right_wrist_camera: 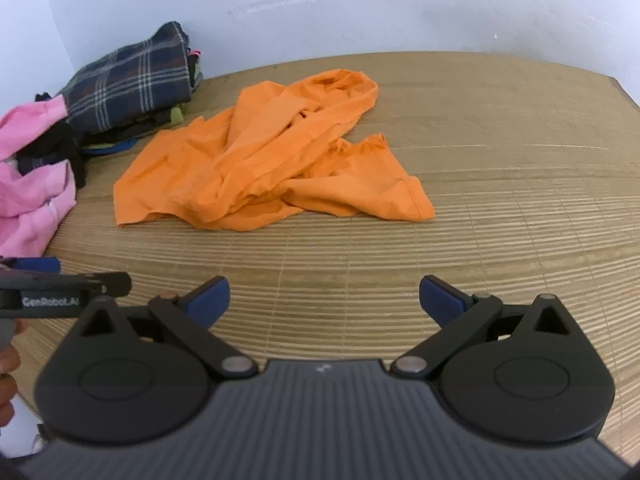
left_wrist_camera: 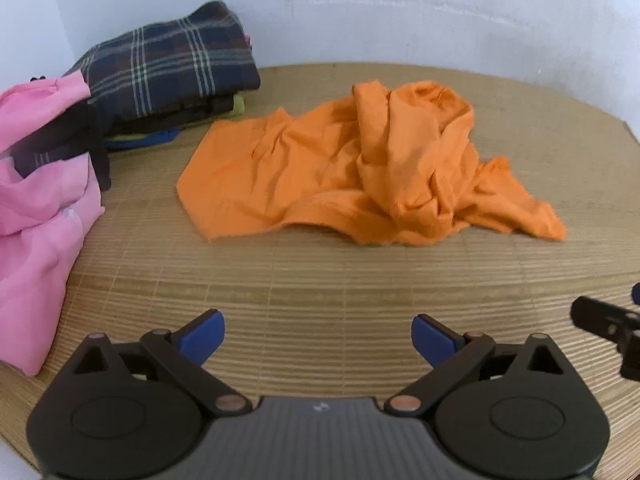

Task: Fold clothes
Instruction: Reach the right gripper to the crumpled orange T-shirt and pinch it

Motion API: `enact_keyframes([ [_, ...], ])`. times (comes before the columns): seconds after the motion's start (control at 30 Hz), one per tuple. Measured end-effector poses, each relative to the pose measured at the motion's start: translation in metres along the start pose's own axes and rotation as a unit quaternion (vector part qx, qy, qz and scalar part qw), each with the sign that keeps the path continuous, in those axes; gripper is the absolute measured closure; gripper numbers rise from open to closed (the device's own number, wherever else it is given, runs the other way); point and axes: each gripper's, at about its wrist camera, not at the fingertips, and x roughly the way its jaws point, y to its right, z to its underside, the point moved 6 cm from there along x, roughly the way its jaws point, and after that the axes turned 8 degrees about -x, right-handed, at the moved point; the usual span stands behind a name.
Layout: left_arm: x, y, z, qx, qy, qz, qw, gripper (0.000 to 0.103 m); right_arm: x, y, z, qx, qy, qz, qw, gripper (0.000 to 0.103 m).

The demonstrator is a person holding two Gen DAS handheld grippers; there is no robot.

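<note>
An orange garment (left_wrist_camera: 360, 164) is seen crumpled in the middle of a woven bamboo mat (left_wrist_camera: 320, 280), untouched by either tool. To its left, a folded stack topped by a plaid garment (left_wrist_camera: 168, 68) is set against the white wall (left_wrist_camera: 400, 12), with a pink garment (left_wrist_camera: 36, 184) heaped nearer. The left gripper (left_wrist_camera: 318, 338) and right gripper (right_wrist_camera: 324, 300) are held above the mat short of the cloth, blue-tipped fingers (right_wrist_camera: 210, 300) spread wide, nothing grasped.

Crumpled shirt (left_wrist_camera: 360, 168) on mat (left_wrist_camera: 320, 280), ahead of left gripper (left_wrist_camera: 318, 334); folded stack (left_wrist_camera: 168, 68) far-left behind; loose garment (left_wrist_camera: 36, 200) left.
</note>
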Motion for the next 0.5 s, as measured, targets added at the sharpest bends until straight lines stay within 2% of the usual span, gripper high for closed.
enact_keyframes([
  [0.13, -0.008, -0.006, -0.004, -0.014, 0.006, 0.004, 0.9999, 0.002, 0.005, 0.003, 0.000, -0.005, -0.007, -0.005, 1.000, 0.000],
  [0.2, -0.003, -0.025, -0.003, -0.035, -0.002, 0.019, 0.9992, 0.002, 0.007, -0.004, 0.001, -0.014, 0.002, 0.001, 1.000, 0.000],
  [0.27, 0.008, -0.028, 0.000, -0.030, -0.009, -0.010, 0.9995, 0.002, 0.010, -0.013, -0.008, -0.036, 0.018, 0.019, 0.999, 0.000],
  [0.3, 0.014, -0.030, 0.002, -0.034, -0.015, -0.018, 0.9991, 0.002, 0.017, -0.019, -0.012, -0.041, 0.019, 0.016, 0.999, 0.000],
  [0.4, 0.031, -0.042, 0.003, -0.065, -0.053, -0.021, 0.9962, 0.003, 0.039, -0.037, -0.024, -0.055, 0.021, 0.003, 0.998, 0.001],
  [0.5, 0.032, -0.053, 0.010, -0.078, -0.064, -0.019, 0.9947, 0.003, 0.060, -0.054, -0.036, -0.068, 0.023, -0.010, 0.997, 0.003],
])
